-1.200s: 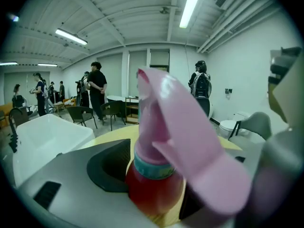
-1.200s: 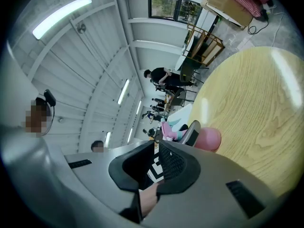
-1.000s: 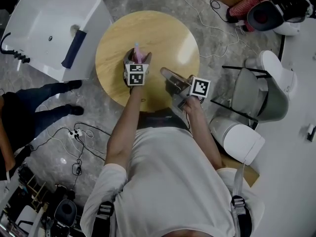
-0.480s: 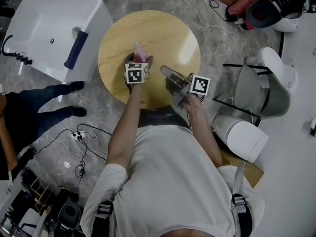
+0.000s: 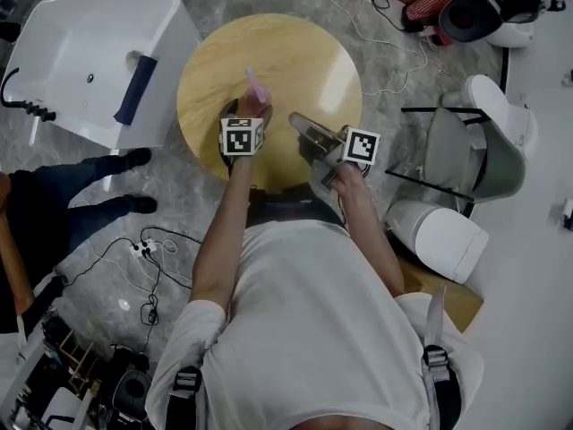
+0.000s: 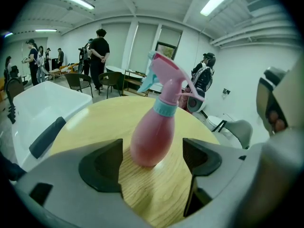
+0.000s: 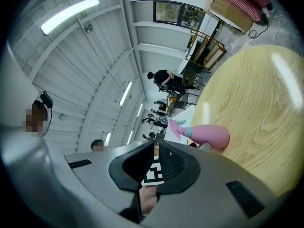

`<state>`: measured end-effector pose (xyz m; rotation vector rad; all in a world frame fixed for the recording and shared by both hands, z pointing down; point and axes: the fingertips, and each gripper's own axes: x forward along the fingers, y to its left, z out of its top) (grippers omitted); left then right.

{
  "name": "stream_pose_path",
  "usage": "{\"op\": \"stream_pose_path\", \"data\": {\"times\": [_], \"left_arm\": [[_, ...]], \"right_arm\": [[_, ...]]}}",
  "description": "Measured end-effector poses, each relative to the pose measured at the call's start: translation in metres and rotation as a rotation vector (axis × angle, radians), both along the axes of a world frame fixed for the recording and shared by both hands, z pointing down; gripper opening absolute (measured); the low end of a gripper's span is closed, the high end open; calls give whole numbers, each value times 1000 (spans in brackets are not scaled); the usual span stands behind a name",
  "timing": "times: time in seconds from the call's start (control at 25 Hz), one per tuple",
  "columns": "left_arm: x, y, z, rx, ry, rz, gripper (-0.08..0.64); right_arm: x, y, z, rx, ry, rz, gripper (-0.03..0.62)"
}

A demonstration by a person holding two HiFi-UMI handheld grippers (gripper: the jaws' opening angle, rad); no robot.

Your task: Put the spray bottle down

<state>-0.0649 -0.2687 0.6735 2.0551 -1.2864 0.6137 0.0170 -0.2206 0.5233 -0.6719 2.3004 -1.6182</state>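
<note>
A pink spray bottle with a teal collar stands upright on the round wooden table. My left gripper sits just behind it, on the person's side. In the left gripper view the bottle rises between and slightly ahead of the open left gripper, and neither pad touches it. My right gripper hovers over the table's near right part, apart from the bottle. In the right gripper view the right gripper has its tips together on nothing, with the bottle beyond it.
A white basin with a dark cloth over its rim stands left of the table. A bystander's legs and floor cables are at the lower left. A grey chair and white seats stand to the right.
The left jaws have spread off the bottle and the left gripper has drawn back a little toward the person. The bottle stays standing on the table. The right gripper has kept still.
</note>
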Motion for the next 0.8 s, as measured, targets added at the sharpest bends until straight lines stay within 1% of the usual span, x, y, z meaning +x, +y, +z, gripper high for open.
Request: {"op": "stream_pose_path", "data": {"times": [0.12,0.28,0.56,0.8], "left_arm": [[-8,9,-8,8,5,14,373],[-13,30,-21,11,17,47,373],[-21,59,-51,53,51,96,371],[-18,85,-65,73,82,98,371]], "right_arm": [[-9,4,-2,5,-5,6,23],[-11,19,-5,2,-5,30,23],[-13,50,-12,24,3,58,23],[-12,68,-21,40,13,56,23]]}}
